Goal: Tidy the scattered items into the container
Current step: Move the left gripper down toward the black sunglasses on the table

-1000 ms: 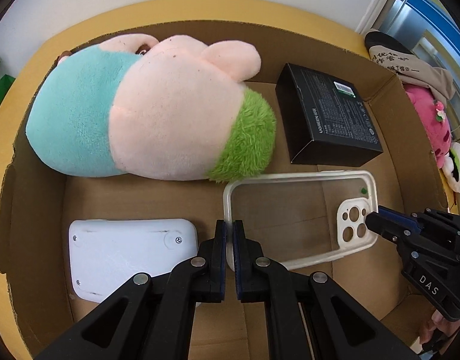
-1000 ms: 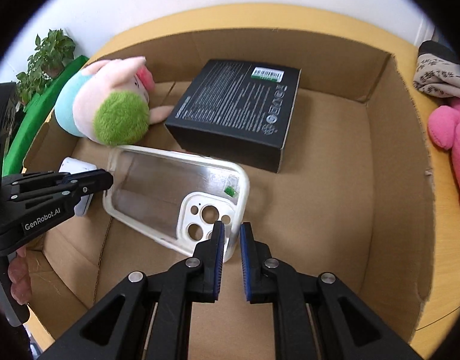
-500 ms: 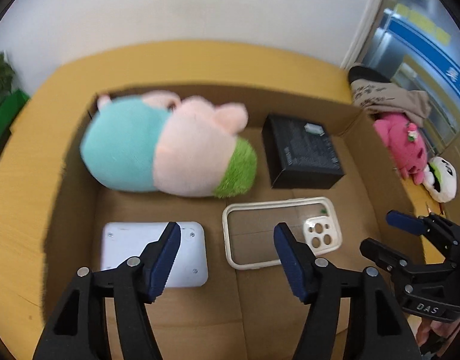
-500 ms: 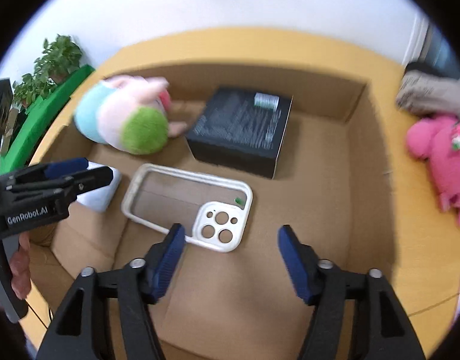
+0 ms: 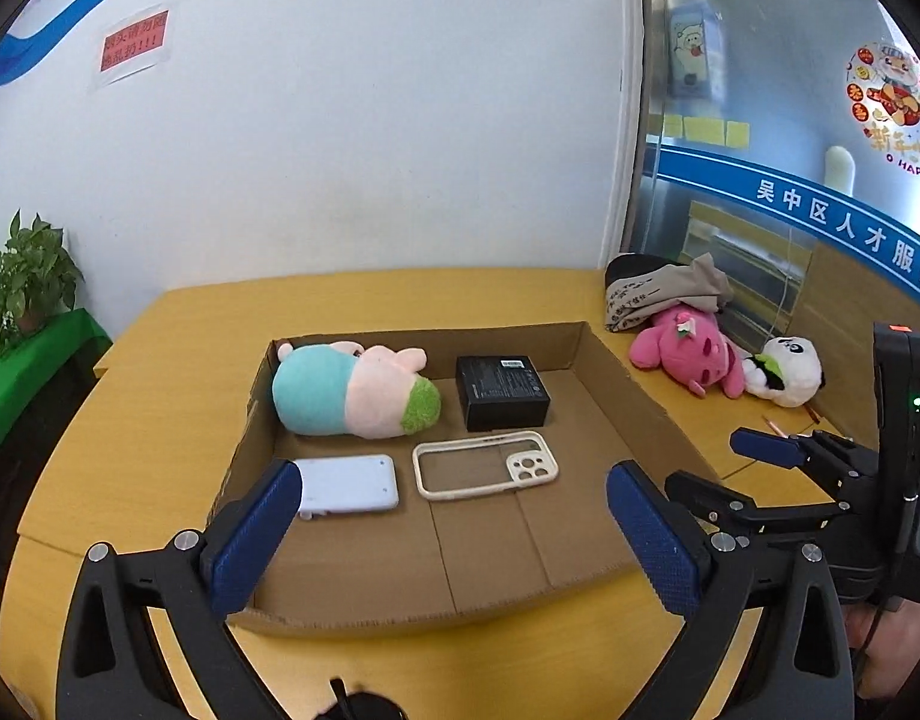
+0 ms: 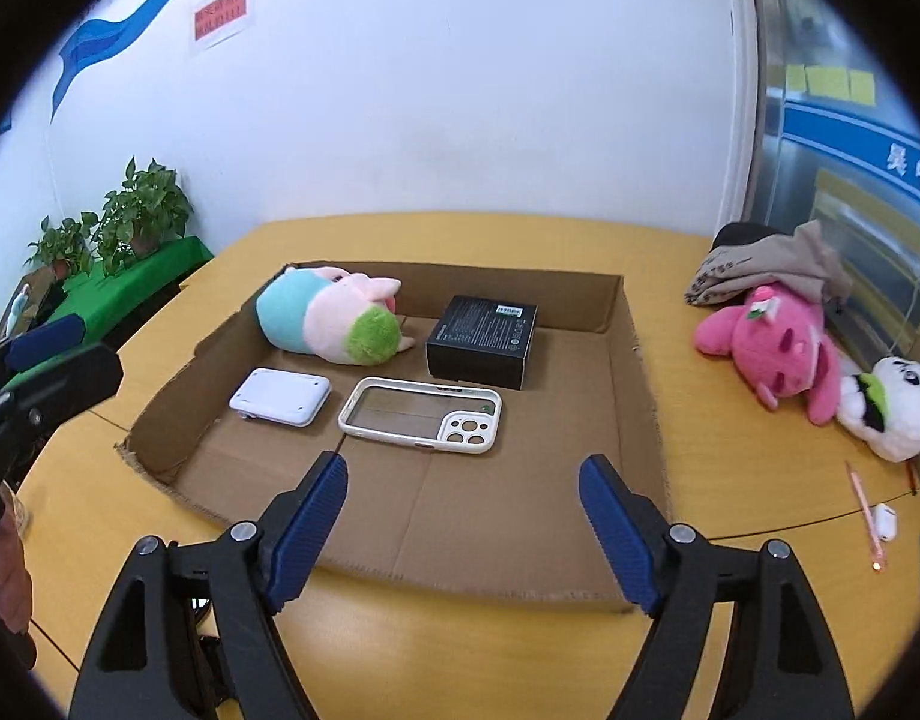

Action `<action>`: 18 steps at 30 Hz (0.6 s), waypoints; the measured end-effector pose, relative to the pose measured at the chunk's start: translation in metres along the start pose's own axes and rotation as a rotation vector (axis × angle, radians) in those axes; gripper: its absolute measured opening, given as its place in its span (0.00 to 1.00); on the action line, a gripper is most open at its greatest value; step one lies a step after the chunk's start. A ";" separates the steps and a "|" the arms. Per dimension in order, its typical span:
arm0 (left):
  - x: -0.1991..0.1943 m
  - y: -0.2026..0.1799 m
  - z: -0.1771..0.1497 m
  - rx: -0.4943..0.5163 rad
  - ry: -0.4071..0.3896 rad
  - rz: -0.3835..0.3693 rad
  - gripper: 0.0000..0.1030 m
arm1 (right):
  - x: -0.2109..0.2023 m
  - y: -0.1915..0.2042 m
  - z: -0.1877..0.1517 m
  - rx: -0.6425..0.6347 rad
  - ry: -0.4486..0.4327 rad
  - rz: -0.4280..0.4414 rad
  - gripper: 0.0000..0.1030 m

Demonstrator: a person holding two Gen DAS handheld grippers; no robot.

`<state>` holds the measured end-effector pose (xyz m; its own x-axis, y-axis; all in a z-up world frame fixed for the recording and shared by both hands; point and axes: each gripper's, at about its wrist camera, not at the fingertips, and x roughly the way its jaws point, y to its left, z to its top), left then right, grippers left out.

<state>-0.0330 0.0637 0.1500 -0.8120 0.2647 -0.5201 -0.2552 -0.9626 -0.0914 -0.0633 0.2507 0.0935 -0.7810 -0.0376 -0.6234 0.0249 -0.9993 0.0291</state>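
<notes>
An open cardboard box (image 5: 640, 408) (image 6: 646, 396) on the yellow table holds a teal, pink and green plush (image 5: 345, 396) (image 6: 327, 318), a black carton (image 5: 502, 390) (image 6: 484, 336), a clear phone case (image 5: 484, 465) (image 6: 420, 414) and a flat white device (image 5: 345, 483) (image 6: 279, 396). My left gripper (image 5: 452, 471) hangs above the box's near edge, its jaws opening wide with nothing between them. My right gripper (image 6: 463, 461) hovers at the same edge further right, jaws also opening and empty. Neither touches the case.
A pink plush (image 6: 778, 348), a panda plush (image 6: 892, 408) and a beige cloth bundle (image 6: 766, 264) lie on the table right of the box. A pink pen (image 6: 865, 510) and a small white case (image 6: 886, 522) lie nearer. Potted plants (image 6: 135, 210) stand far left.
Both grippers were shut on the phone case's near rim; they have opened, let it go and drawn back and up out of the box. The case lies flat on the box floor.
</notes>
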 end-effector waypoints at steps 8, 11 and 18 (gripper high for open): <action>-0.027 -0.003 -0.018 -0.062 0.019 0.008 1.00 | -0.042 0.005 -0.016 -0.014 -0.028 -0.002 0.77; -0.030 -0.005 -0.021 -0.075 0.026 0.010 1.00 | -0.049 0.007 -0.019 -0.026 -0.029 -0.003 0.77; -0.029 -0.012 -0.025 -0.069 0.044 0.023 1.00 | -0.057 0.009 -0.023 -0.036 -0.029 0.013 0.77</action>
<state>0.0072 0.0662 0.1450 -0.7932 0.2412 -0.5591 -0.1985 -0.9705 -0.1369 -0.0038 0.2438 0.1113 -0.7980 -0.0513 -0.6005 0.0575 -0.9983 0.0089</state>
